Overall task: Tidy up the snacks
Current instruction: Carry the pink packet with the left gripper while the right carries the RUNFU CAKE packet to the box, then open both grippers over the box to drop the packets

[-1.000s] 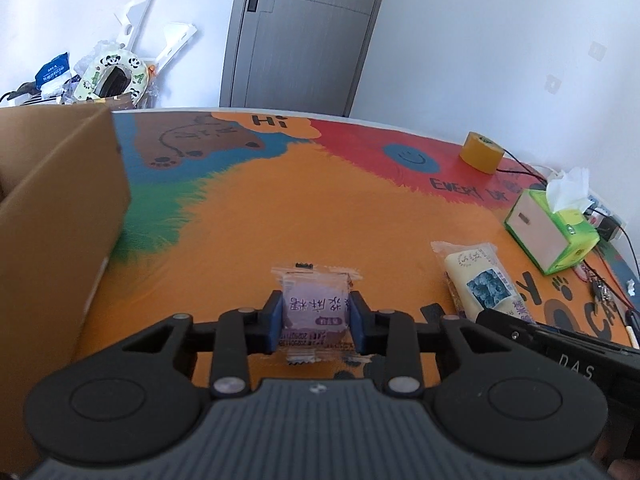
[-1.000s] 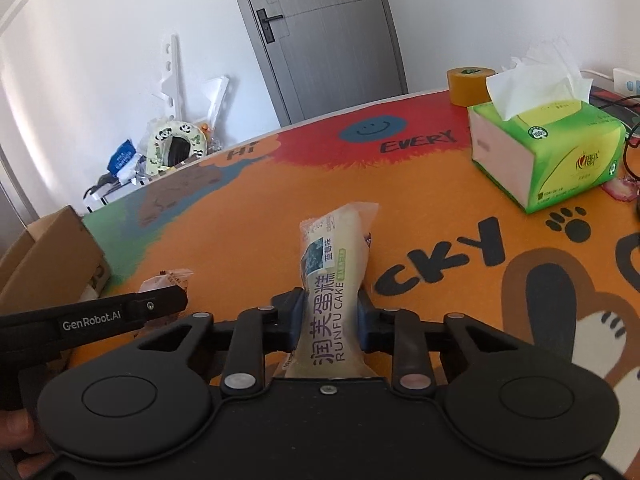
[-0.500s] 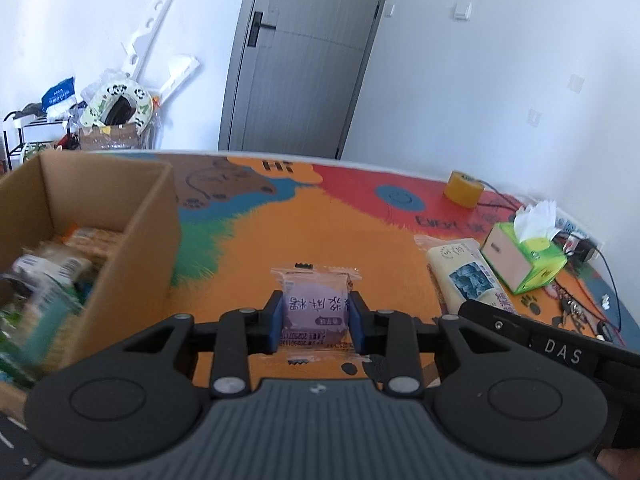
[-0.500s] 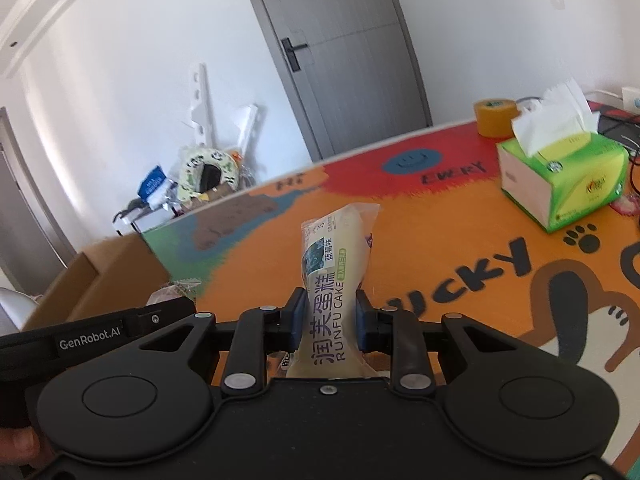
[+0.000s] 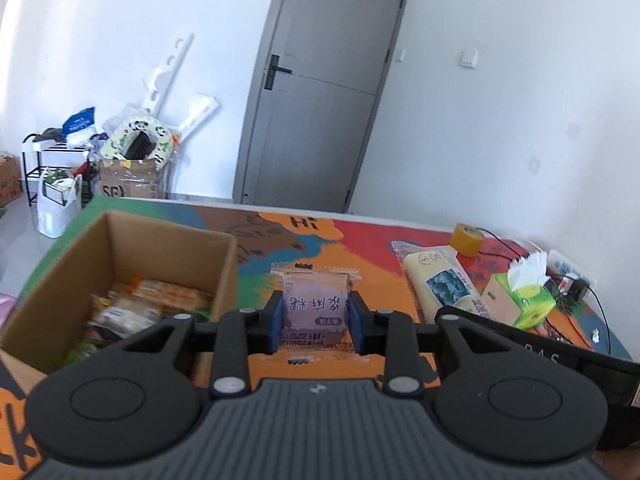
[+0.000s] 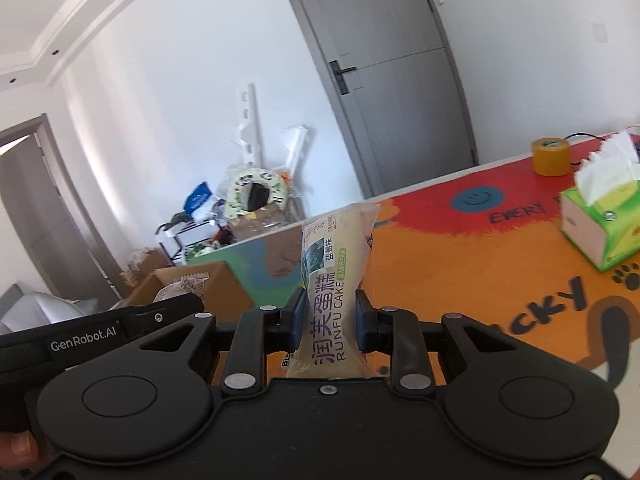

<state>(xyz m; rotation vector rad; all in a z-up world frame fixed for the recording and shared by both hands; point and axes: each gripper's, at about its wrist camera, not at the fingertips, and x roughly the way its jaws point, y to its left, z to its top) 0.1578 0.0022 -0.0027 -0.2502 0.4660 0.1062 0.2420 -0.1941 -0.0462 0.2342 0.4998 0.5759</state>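
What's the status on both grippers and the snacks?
Left hand-held gripper shut on purple snack. Right hand-held gripper shut on cake. Box open, nothing in the way.

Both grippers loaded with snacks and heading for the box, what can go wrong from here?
1. The right gripper pinches the long cake packet near its lower end; most of it sticks out ahead and may swing or slip.
2. The cardboard box already holds snacks, so the purple packet in the left gripper might land on top and slide.
3. The grippers are close together; aiming at one box, they could bump.
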